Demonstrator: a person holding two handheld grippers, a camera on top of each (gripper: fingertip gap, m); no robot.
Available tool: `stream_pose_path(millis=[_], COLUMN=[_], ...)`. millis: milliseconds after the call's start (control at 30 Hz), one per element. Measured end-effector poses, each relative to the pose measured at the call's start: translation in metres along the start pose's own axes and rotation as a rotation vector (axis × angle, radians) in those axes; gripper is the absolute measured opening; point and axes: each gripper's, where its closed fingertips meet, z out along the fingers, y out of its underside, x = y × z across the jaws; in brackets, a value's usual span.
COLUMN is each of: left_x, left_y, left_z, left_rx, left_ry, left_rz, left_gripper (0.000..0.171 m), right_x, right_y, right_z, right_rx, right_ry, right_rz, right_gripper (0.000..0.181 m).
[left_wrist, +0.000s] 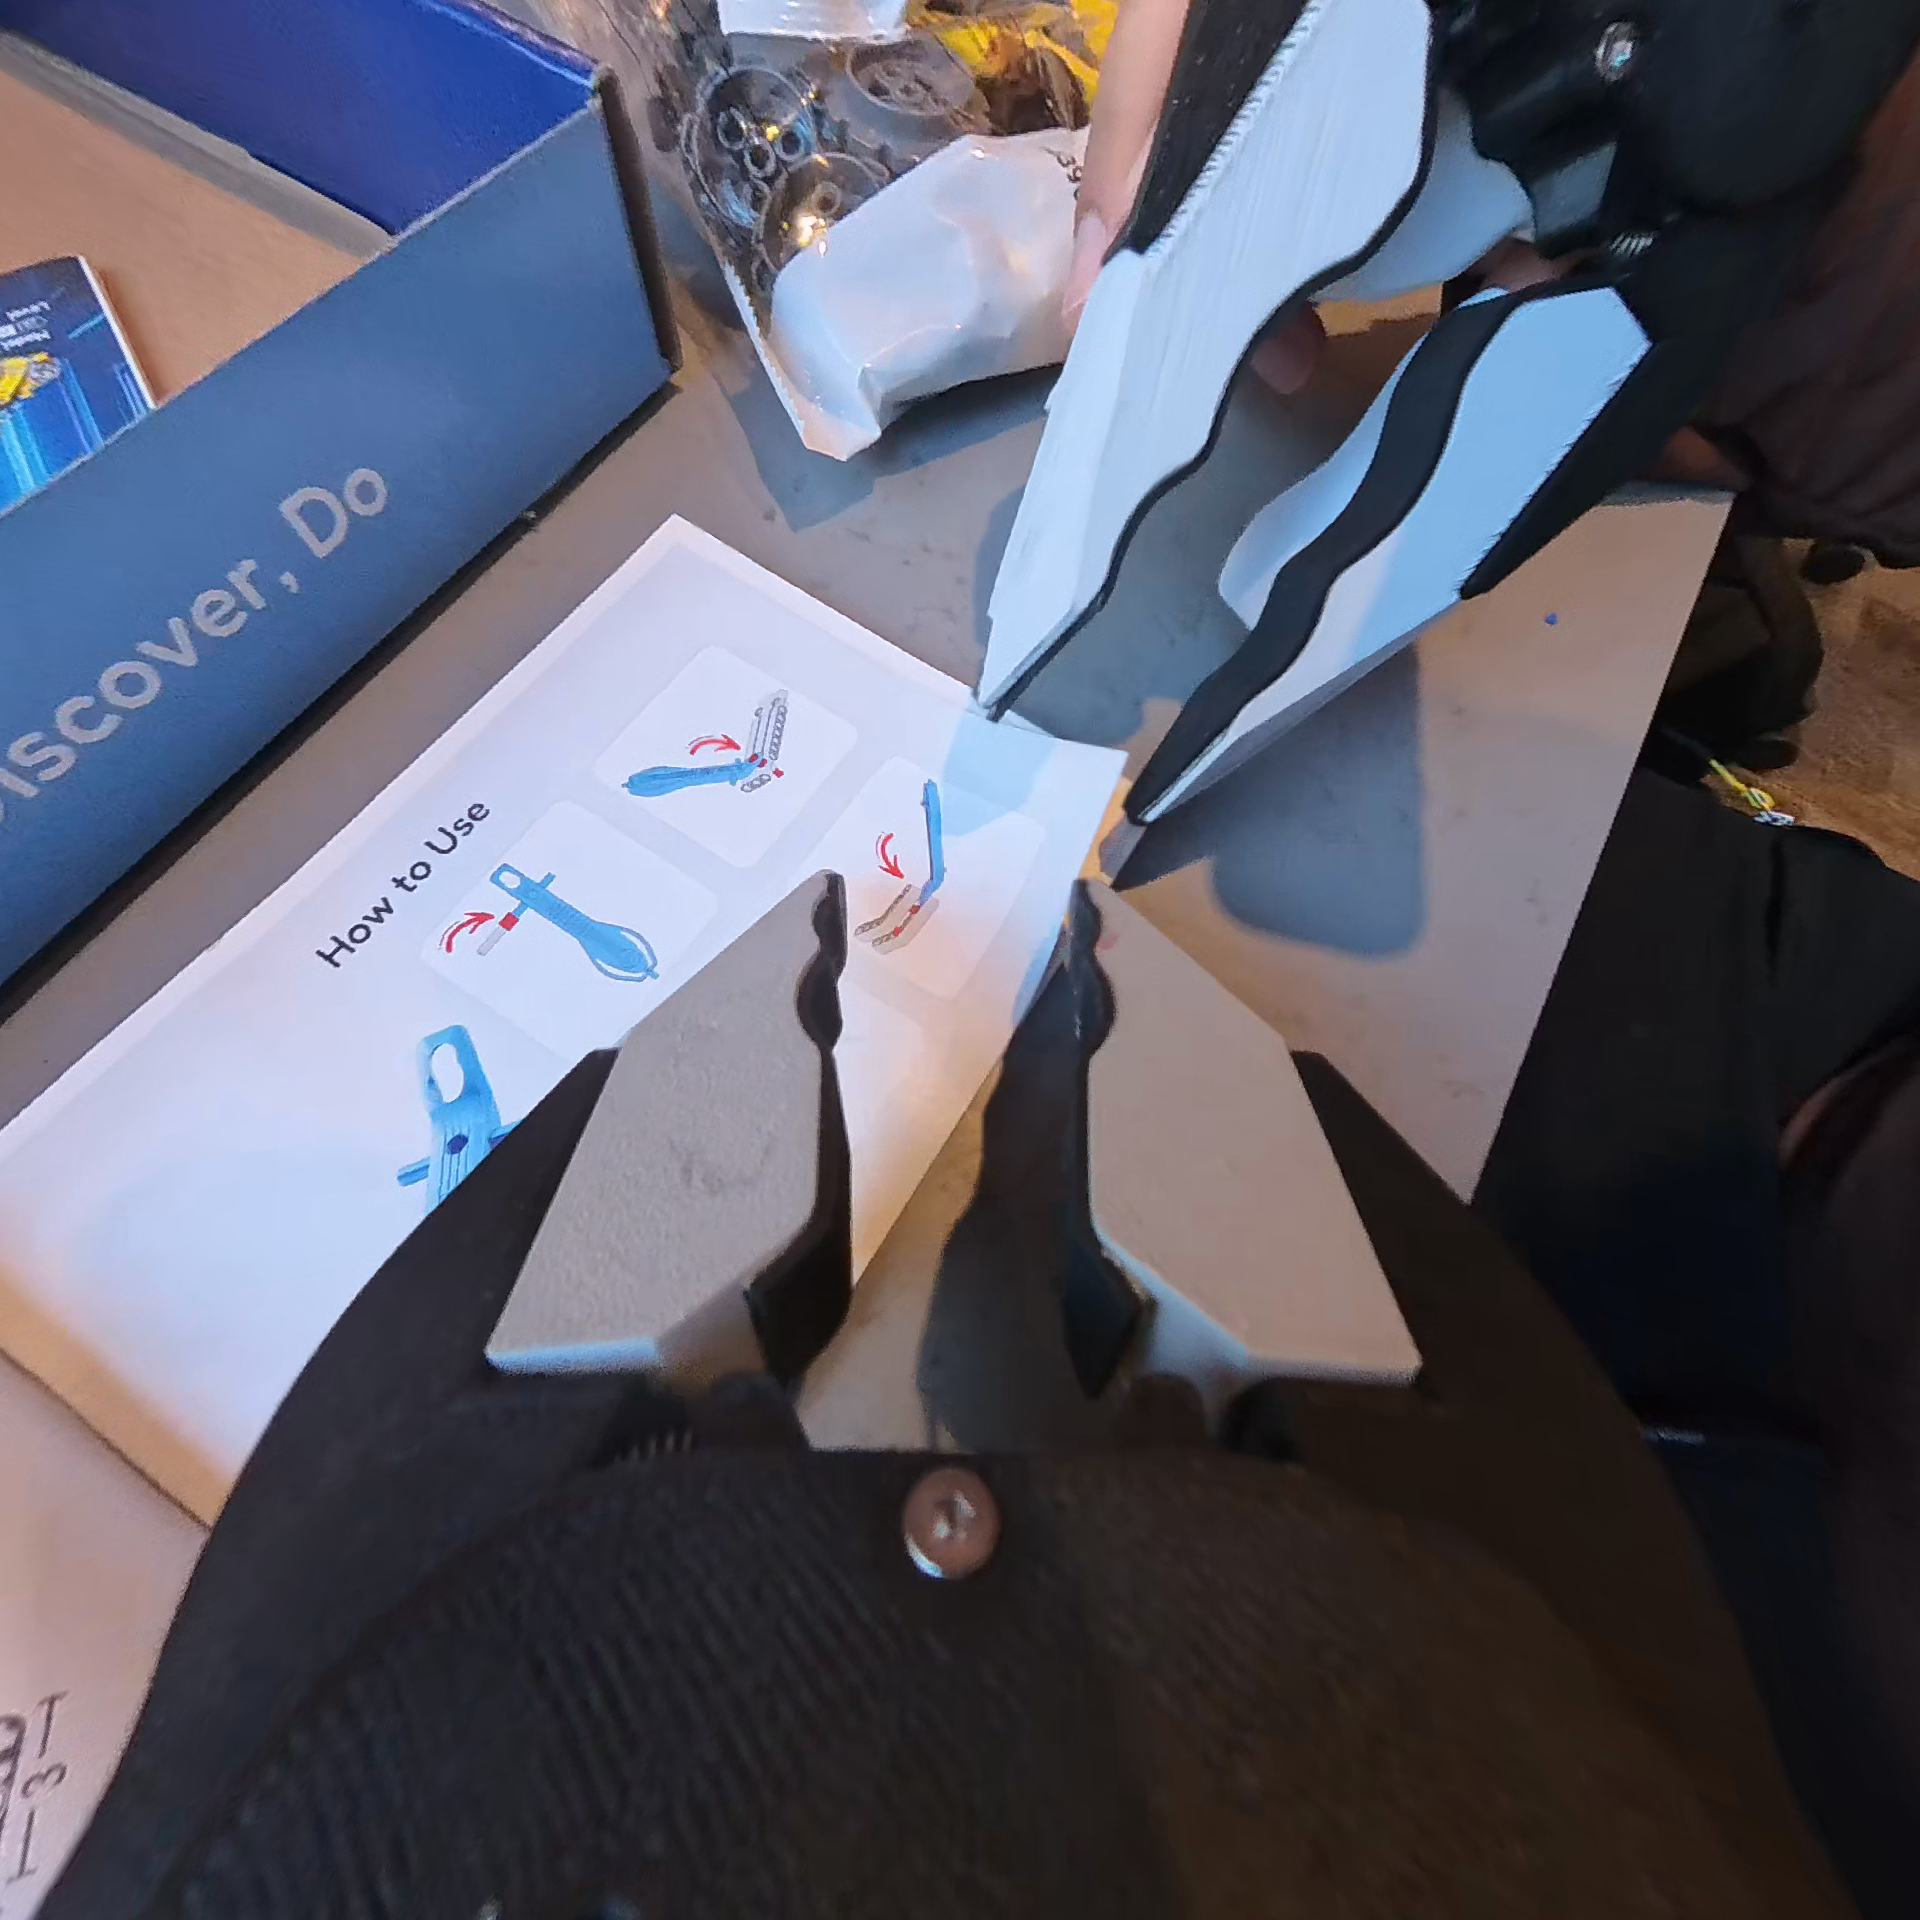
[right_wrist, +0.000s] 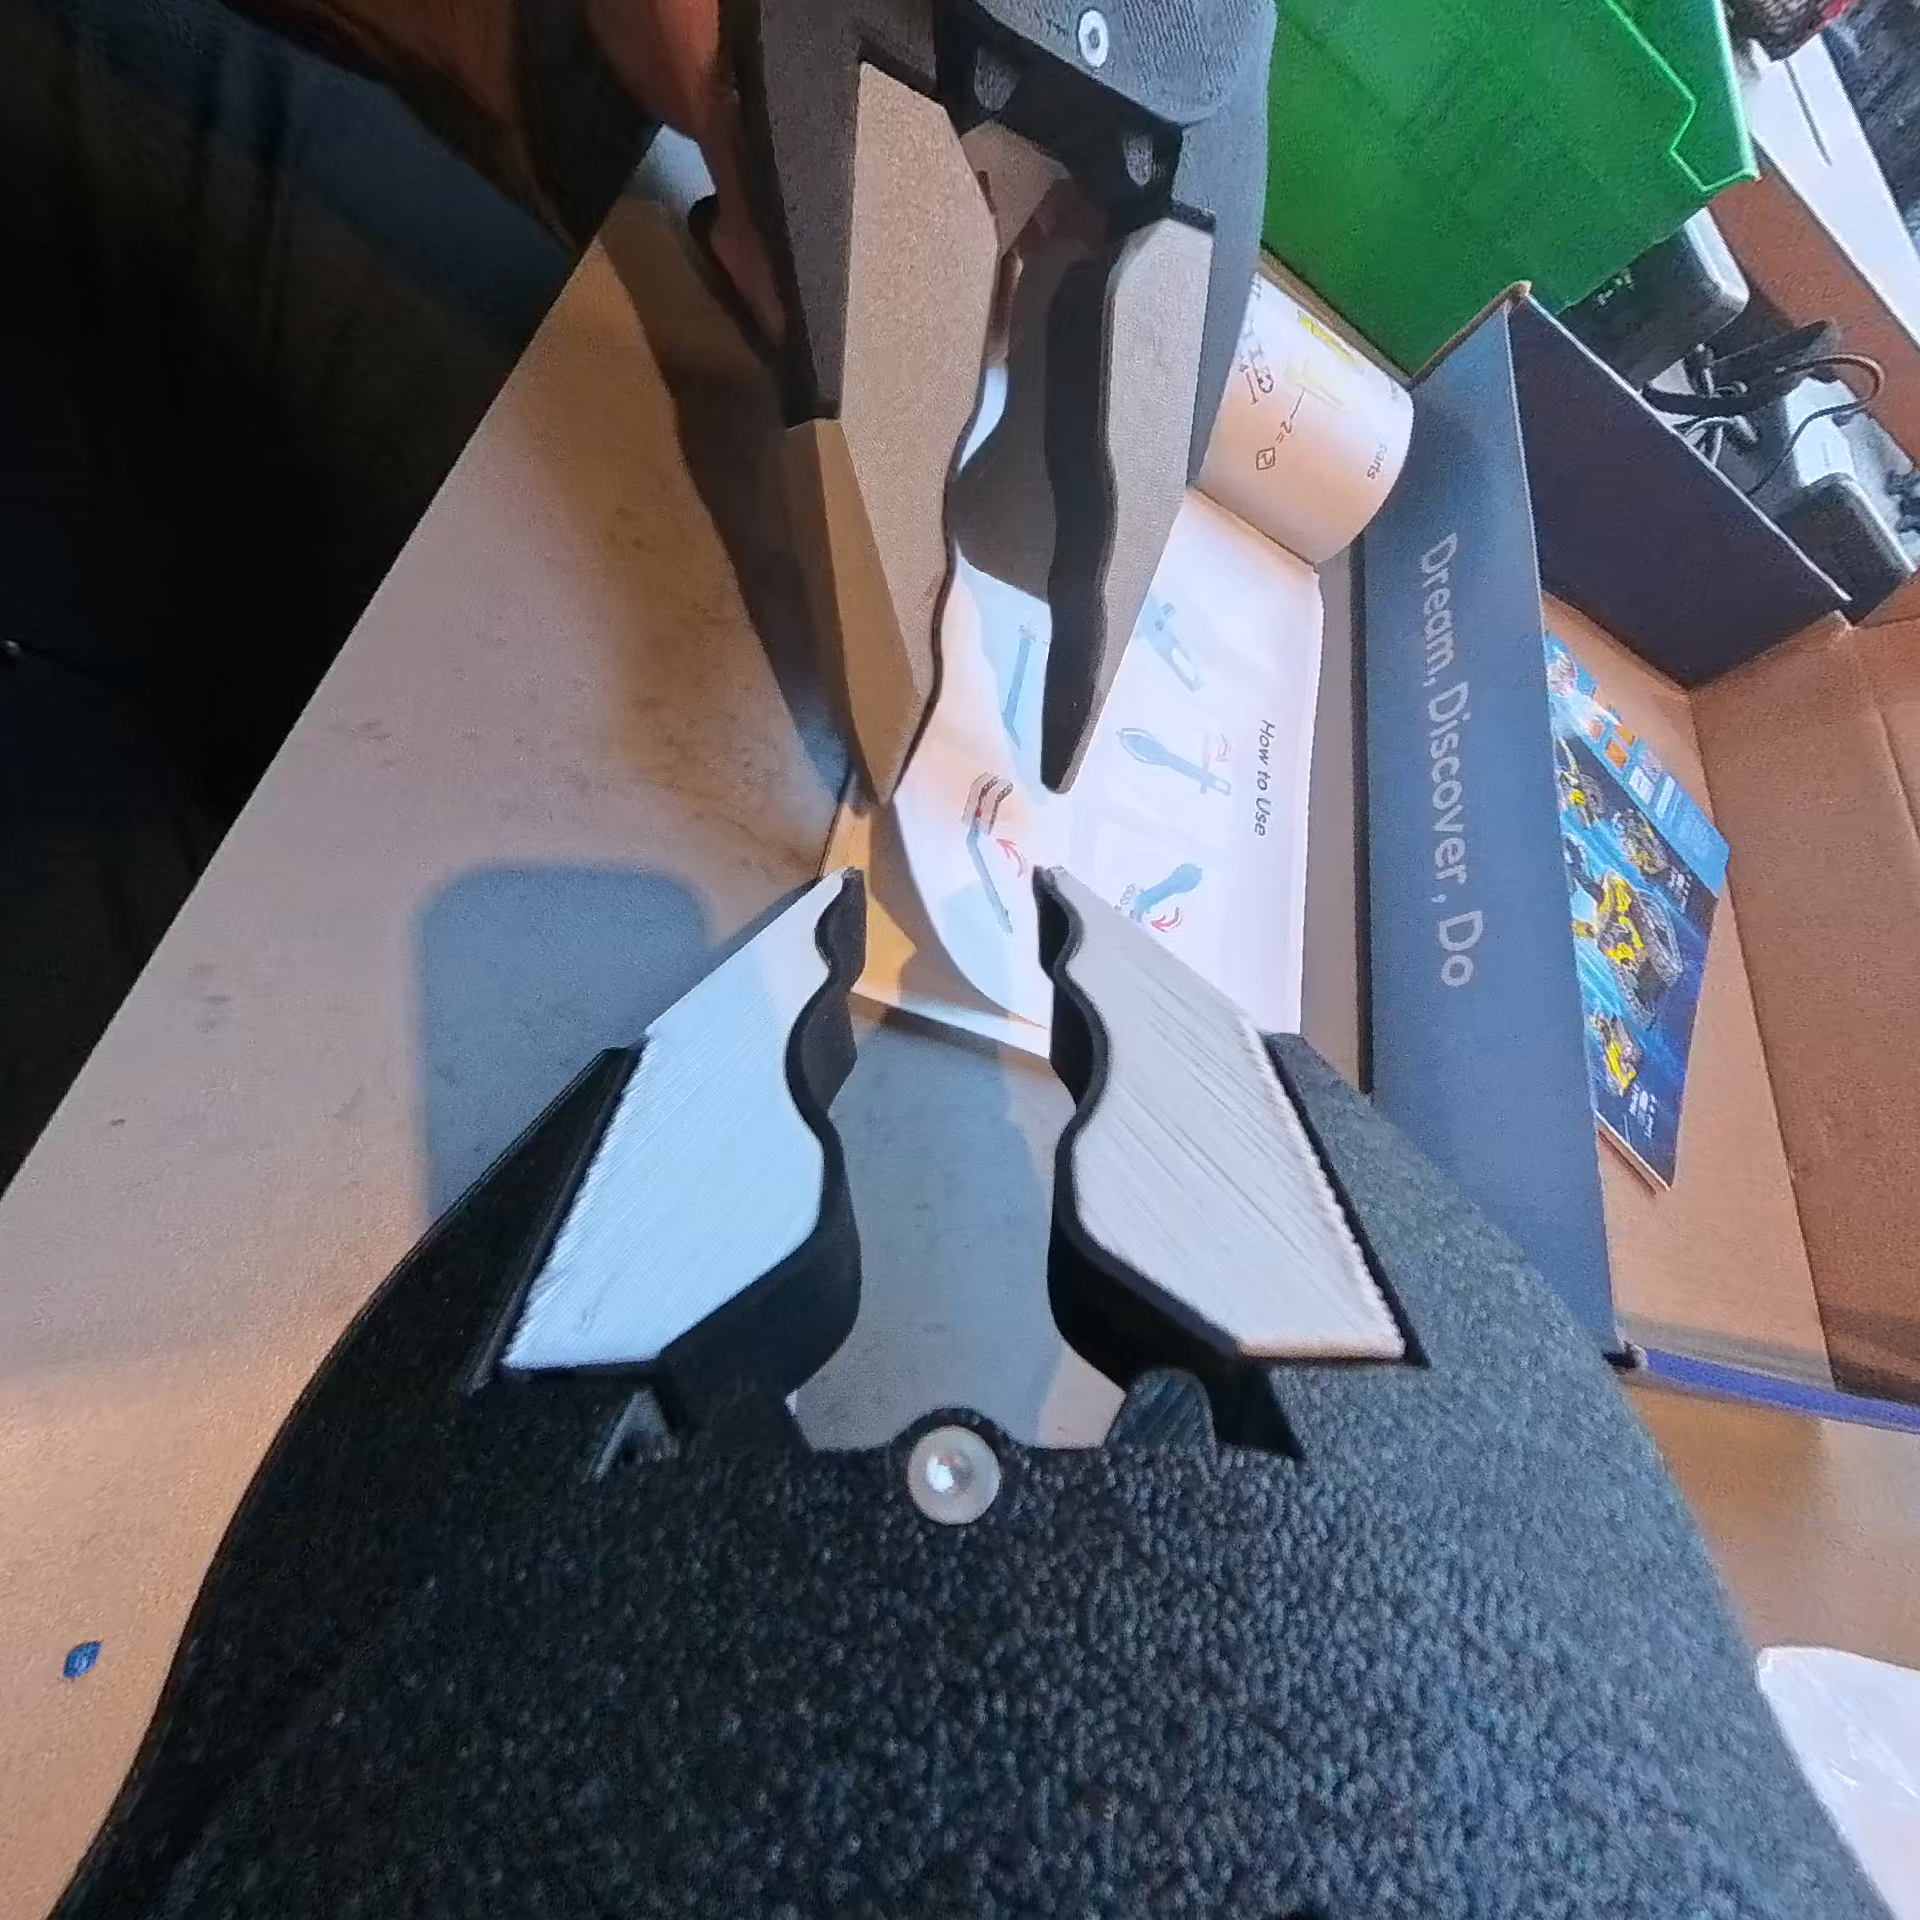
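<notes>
Inspecting both grippers: my left gripper (left_wrist: 951, 899) and right gripper (right_wrist: 948, 875) hang spread and empty over one corner of the white instruction booklet (left_wrist: 582, 831), near the table edge (left_wrist: 1621, 790). That corner curls upward; its long axis runs along the blue box (left_wrist: 312, 499). A parts bag (left_wrist: 883, 270) lies beyond.

Two wrist cameras, facing each other across one sheet

The left wrist view looks down steeply and close along its grey fingers at the white instruction sheet (left_wrist: 582, 1060) on the tabletop (left_wrist: 1434, 997), blue box (left_wrist: 343, 468) to its left. The right wrist view sits low and close, aimed along the tabletop (right_wrist: 436, 748) from the opposite side. Both views share the sheet (right_wrist: 1195, 810), the box (right_wrist: 1475, 831) — and each shows the other gripper.
</notes>
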Motion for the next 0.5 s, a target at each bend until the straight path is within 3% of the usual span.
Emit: stream_pose_path(millis=[167,300,500], left_x=[-0.005,-0.012,-0.018], left_y=[-0.007,-0.012,-0.019], left_z=[-0.008,-0.014,-0.023], left_rx=[0.070,0.127,0.201], left_ry=[-0.004,-0.035,-0.072], left_rz=[-0.063,-0.104,-0.139], left_gripper=[0.030,0.000,0.000], right_x=[0.006,0.016,0.028], right_y=[-0.004,0.001,0.005], right_z=[-0.003,0.002,0.009], right_rx=[0.036,0.007,-0.015], right_ry=[0.016,0.061,0.137], right_rz=[0.032,0.078,0.119], right_gripper=[0.033,0.011,0.007])
